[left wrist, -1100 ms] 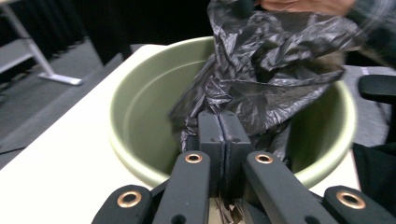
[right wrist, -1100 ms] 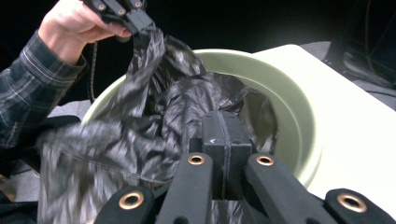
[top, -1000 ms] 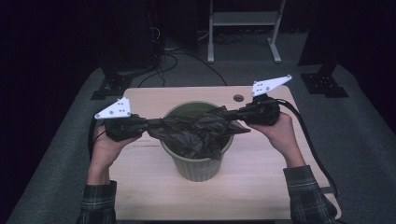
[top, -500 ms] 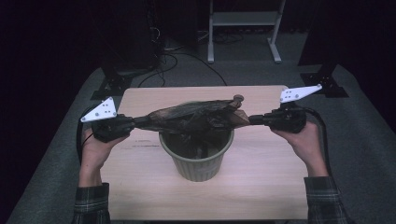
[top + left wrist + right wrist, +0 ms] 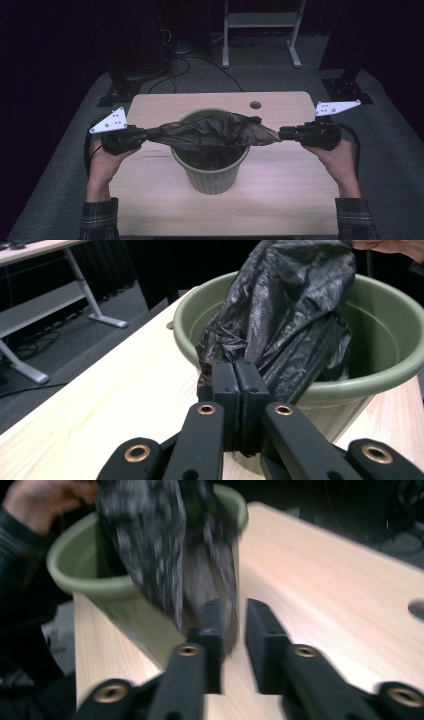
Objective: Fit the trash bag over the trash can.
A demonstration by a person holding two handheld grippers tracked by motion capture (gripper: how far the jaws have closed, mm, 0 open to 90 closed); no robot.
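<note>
Now, left gripper (image 5: 235, 385) clamping black bag (image 5: 210, 132) over green bin (image 5: 210, 175), right gripper (image 5: 235, 625) jaws just opening.

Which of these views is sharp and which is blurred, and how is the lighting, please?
Left gripper view: sharp, with sheen on the black bag and the green bin evenly lit. Right gripper view: motion-smeared across bag, bin and the right gripper. High view: table lit, surroundings nearly black.
</note>
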